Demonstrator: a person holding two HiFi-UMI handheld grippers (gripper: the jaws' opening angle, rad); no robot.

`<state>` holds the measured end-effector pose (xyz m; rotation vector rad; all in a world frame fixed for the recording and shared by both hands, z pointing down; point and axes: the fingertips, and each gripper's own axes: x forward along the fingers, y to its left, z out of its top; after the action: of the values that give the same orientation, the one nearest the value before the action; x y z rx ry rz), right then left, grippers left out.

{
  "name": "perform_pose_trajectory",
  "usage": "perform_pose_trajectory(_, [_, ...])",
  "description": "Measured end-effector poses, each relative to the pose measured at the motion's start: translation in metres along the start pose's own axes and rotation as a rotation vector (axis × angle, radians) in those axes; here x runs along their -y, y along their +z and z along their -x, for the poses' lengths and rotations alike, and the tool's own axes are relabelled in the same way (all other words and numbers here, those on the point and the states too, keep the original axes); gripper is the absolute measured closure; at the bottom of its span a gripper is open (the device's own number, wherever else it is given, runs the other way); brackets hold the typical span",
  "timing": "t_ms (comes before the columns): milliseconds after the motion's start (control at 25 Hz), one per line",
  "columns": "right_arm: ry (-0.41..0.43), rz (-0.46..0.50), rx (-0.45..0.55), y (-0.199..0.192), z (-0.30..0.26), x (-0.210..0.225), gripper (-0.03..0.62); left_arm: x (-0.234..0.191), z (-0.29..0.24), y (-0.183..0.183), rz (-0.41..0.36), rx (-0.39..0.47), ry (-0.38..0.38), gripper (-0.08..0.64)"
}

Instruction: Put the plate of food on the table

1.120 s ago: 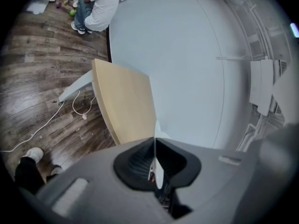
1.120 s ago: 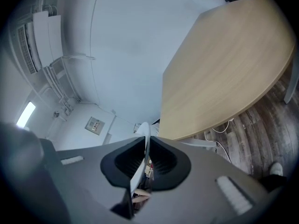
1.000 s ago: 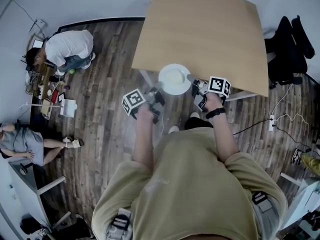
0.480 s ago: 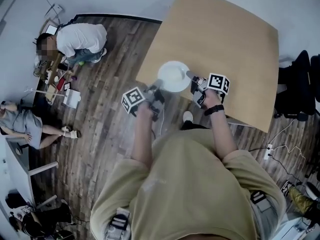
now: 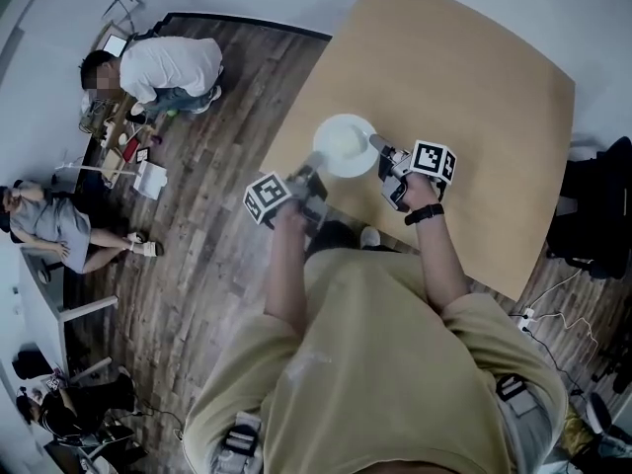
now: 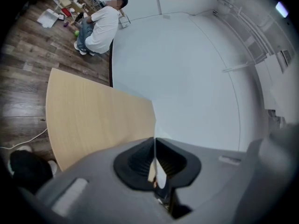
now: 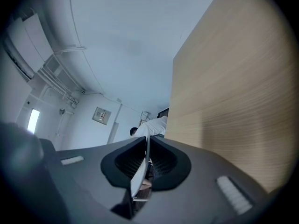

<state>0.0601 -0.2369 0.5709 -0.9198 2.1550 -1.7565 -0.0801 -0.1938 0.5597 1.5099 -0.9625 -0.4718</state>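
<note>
Plate (image 5: 345, 146) is at 12 o'clock from the person's chest, hanging over the near-left edge of the table (image 5: 474, 87); most of it is above the wood, and its 8 o'clock rim is about level with the table edge; can't tell whether it touches the top, probably not down yet.

Left gripper (image 5: 314, 164) is clamped on the rim at the plate's 8 o'clock; right gripper (image 5: 376, 145) is clamped on the rim at 3 o'clock; each gripper view shows the thin white rim edge-on, pinched between closed pads, nothing else in there.

Reason for the hold, as I judge it: a bite on roughly opposite sides keeps the plate flat so the contents don't slide; one pinch alone would let it droop; both grippers point near level to match the rim.

The contents look pale, can't make out what they are.

Task stage: carry-in, placement not done; the next move likely calls for taking the plate further in toward 1 o'clock, well clear of the edge, then lowering both sides evenly and releasing; risk is uneven lowering or the thin rim slipping from the pads.

A person (image 5: 163, 67) crouches on the floor at 10 o'clock, well apart, not involved.
</note>
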Motion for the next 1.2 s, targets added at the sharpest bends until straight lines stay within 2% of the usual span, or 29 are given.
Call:
perform_pose_trajectory(240, [-0.057, -0.011, -0.027, 0.005, -0.014, 0.035, 0.563, -0.030, -0.023, 0.002, -0.047, -0.018, 0.092, 0.548])
perform_pose_trajectory(360, [-0.080, 0.000, -0.041, 0.013, -0.033, 0.049, 0.561, -0.046, -0.040, 0.015, -0.072, -0.020, 0.135, 0.546])
perform_pose_trajectory(520, [-0.118, 0.003, -0.047, 0.031, -0.051, 0.069, 0.558, -0.062, -0.072, 0.030, -0.164, -0.066, 0.204, 0.538])
perform_pose_trajectory(720, [-0.170, 0.013, -0.066, 0.042, -0.077, 0.094, 0.558, -0.083, -0.097, 0.046, -0.238, -0.106, 0.278, 0.531])
perform_pose_trajectory(1200, [-0.271, 0.060, -0.127, 0.053, -0.163, 0.128, 0.546, -0.134, -0.137, 0.117, -0.382, -0.152, 0.431, 0.518])
